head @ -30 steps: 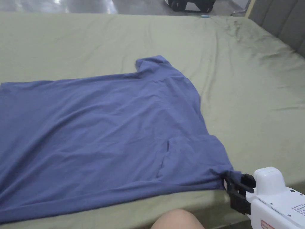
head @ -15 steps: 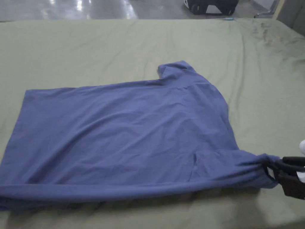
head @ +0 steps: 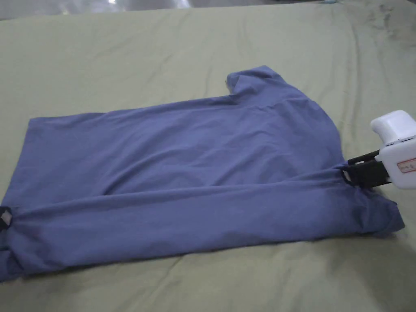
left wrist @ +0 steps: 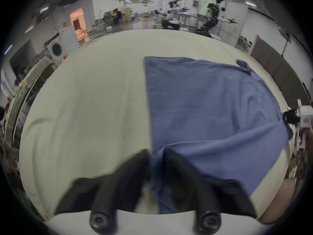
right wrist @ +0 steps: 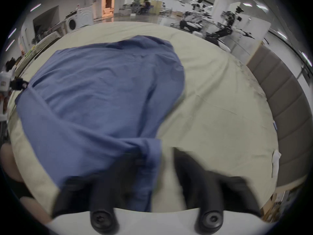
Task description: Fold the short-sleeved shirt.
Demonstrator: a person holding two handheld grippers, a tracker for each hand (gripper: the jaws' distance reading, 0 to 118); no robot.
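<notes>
Left gripper (left wrist: 155, 155) clamps the shirt (head: 195, 162) hem; right gripper (head: 350, 175) seems to pinch the sleeve end, near edge folded between them.

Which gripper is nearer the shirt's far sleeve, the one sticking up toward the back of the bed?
Right. The right gripper grips the shirt at its sleeve end, just below the far sleeve. The left gripper holds the hem end, across the shirt's length.

Head view looks down over the bed (head: 122, 48); both gripper views face across it, low and close.
</notes>
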